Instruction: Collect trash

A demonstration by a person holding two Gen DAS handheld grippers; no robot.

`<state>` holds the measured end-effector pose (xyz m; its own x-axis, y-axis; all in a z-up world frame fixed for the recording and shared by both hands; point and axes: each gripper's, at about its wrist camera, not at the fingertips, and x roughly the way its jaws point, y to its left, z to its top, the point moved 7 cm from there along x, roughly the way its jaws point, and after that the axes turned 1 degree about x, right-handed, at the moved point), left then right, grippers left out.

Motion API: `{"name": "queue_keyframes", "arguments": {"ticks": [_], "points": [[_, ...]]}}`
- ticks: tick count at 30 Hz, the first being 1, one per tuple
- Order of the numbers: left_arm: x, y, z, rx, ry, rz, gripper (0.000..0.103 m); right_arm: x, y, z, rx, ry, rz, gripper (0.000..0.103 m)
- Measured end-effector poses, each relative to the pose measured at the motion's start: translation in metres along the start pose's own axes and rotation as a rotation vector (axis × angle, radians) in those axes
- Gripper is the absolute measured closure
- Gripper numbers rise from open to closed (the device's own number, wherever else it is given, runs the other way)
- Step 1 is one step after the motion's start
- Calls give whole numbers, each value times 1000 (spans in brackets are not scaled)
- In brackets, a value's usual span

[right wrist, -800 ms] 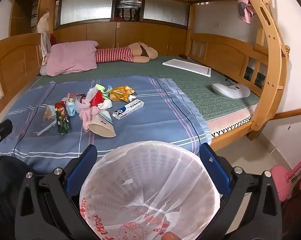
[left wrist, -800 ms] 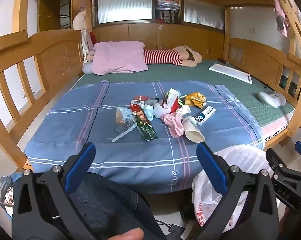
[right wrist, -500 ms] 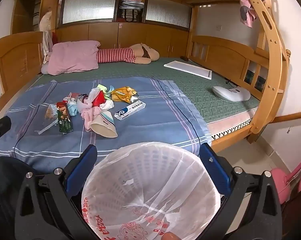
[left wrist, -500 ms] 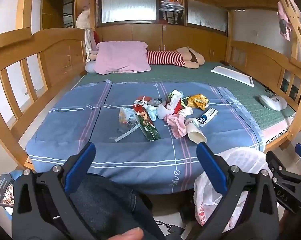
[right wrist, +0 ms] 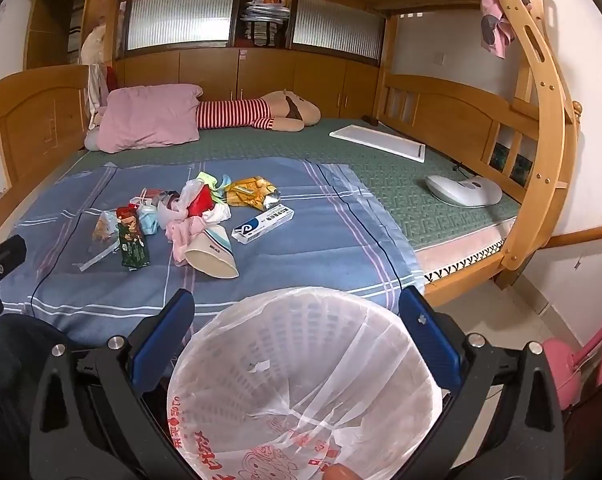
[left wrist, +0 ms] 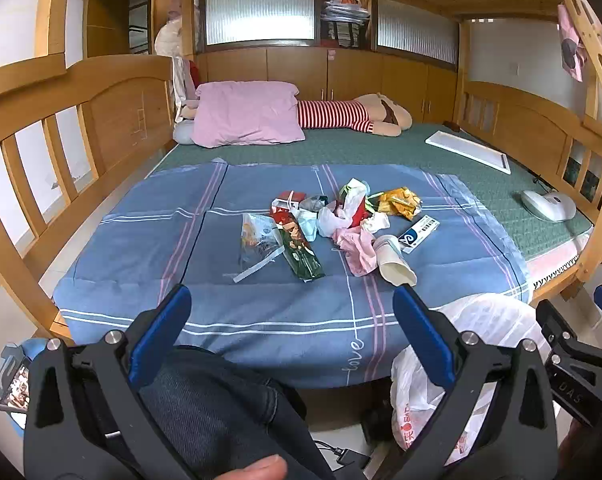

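From your left wrist view, your left gripper point(left wrist: 289, 304) hangs with its blue fingers point(left wrist: 159, 336) spread wide and nothing between them, over your knee point(left wrist: 213, 400) at the near edge of the bed. The trash lies in a loose heap on the blue sheet point(left wrist: 141, 248), well beyond the fingertips. In that heap, a paper cup point(left wrist: 395, 266) lies on its side at the near right, touching a pink rag point(left wrist: 357, 246). Just beyond the cup sits a white box point(left wrist: 418, 229). Left of the cup lie a green wrapper point(left wrist: 301, 250) and a clear bag point(left wrist: 257, 240); beyond it sits a yellow wrapper point(left wrist: 400, 201). The bin point(left wrist: 481, 320), lined with a white bag, stands on the floor right of the cup, below the sheet's edge. Your right gripper point(left wrist: 573, 360) shows past the bin.

From your right wrist view, your right gripper point(right wrist: 297, 312) is also wide open and holds nothing; the bin point(right wrist: 301, 380) sits right below it, its mouth between the fingers point(right wrist: 163, 336). The cup point(right wrist: 213, 256) lies on the sheet point(right wrist: 321, 248) just beyond the bin, with the box point(right wrist: 263, 220) to its right and the green wrapper point(right wrist: 133, 242) to its left. A pink pillow point(right wrist: 149, 118) lies far behind the cup.
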<state>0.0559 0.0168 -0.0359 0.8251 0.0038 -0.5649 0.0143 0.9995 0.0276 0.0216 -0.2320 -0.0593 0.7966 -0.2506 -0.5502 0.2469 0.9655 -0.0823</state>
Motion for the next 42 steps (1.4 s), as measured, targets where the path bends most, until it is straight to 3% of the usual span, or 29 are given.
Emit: {"name": "queue_keyframes", "arguments": {"ticks": [42], "points": [[3,0,-5,5,16,3,3,2,4,-2,-12,8,6,3]]}}
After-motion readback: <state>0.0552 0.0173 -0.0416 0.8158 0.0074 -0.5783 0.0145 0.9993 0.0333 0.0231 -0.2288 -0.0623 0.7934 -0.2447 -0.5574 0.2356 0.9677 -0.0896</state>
